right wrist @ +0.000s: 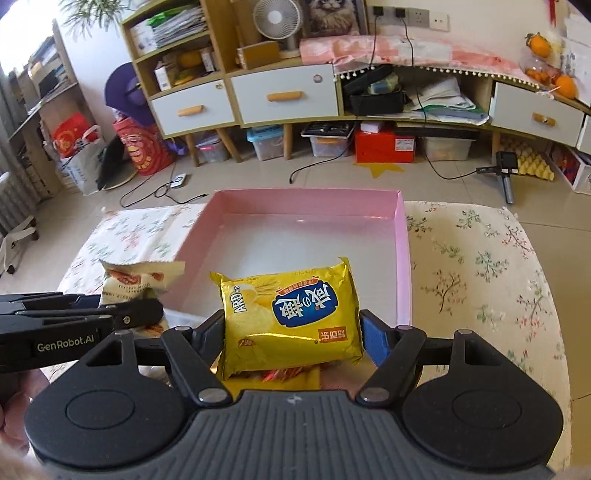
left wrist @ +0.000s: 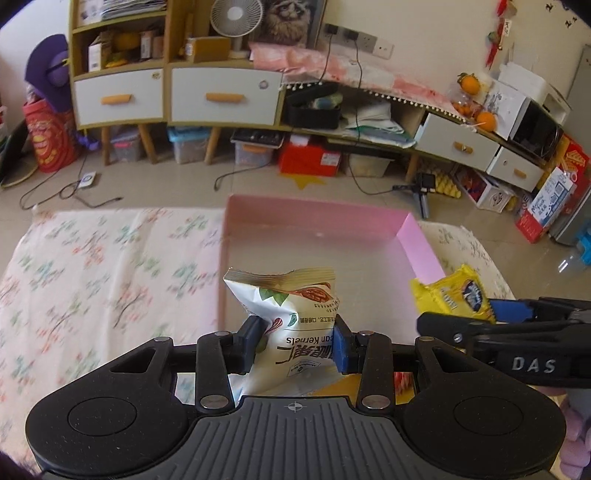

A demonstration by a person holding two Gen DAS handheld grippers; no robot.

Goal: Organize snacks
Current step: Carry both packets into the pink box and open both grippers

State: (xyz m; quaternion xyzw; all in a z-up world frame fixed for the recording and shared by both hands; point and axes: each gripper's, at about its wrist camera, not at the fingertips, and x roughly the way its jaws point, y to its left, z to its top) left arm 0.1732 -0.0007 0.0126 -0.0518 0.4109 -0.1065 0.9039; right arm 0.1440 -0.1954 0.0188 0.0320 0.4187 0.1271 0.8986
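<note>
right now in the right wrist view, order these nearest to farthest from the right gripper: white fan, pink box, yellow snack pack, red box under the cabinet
1. yellow snack pack, clamped in the right gripper.
2. pink box, just ahead on the floral cloth.
3. red box, on the floor under the cabinet.
4. white fan, up on the cabinet by the wall.

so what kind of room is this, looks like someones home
Most likely a lived-in living room at home: a wooden cabinet with white drawers and cluttered shelves, a desk fan, storage bins on the tiled floor, and a table with a floral cloth holding a pink tray.
</note>
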